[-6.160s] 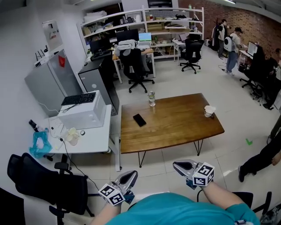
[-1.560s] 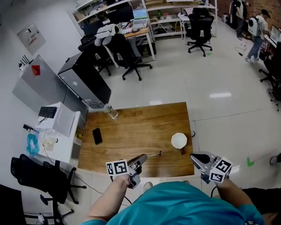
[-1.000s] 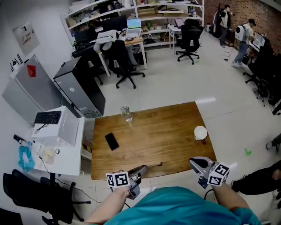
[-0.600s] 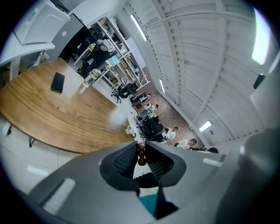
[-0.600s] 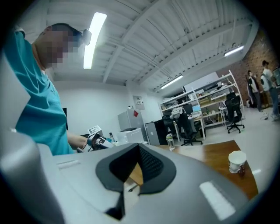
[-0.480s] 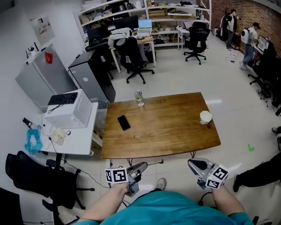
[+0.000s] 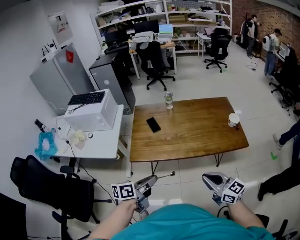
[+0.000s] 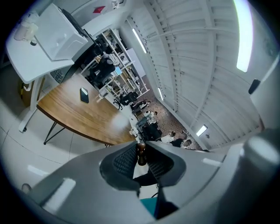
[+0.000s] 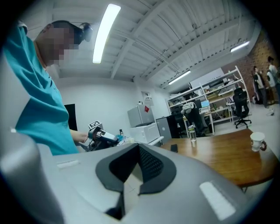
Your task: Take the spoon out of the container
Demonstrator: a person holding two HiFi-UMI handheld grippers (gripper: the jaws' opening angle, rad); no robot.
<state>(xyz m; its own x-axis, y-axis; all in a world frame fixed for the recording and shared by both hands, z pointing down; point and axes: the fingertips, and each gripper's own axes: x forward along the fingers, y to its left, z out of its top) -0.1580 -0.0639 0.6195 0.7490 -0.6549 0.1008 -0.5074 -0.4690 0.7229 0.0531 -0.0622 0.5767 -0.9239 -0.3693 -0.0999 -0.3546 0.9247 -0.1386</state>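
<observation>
While the spoon (image 7: 165,175) is pinched in the left tongs (image 7: 152,178) beyond the tabletop's (image 7: 197,133) near edge, the right tongs (image 7: 206,177) are pressed together, empty; the cup (image 7: 233,120) is seen at the right edge

I stood in an open-plan office: swivel chairs (image 7: 155,63) at a desk (image 7: 166,45) with monitors (image 7: 146,26), cluttered shelving (image 7: 136,10) behind, a keyboard (image 7: 85,98) by a white side table (image 7: 101,145), a wooden table (image 7: 192,133), and people (image 7: 271,46) near a brick wall (image 7: 287,18).

Table (image 7: 197,133) common to all views
</observation>
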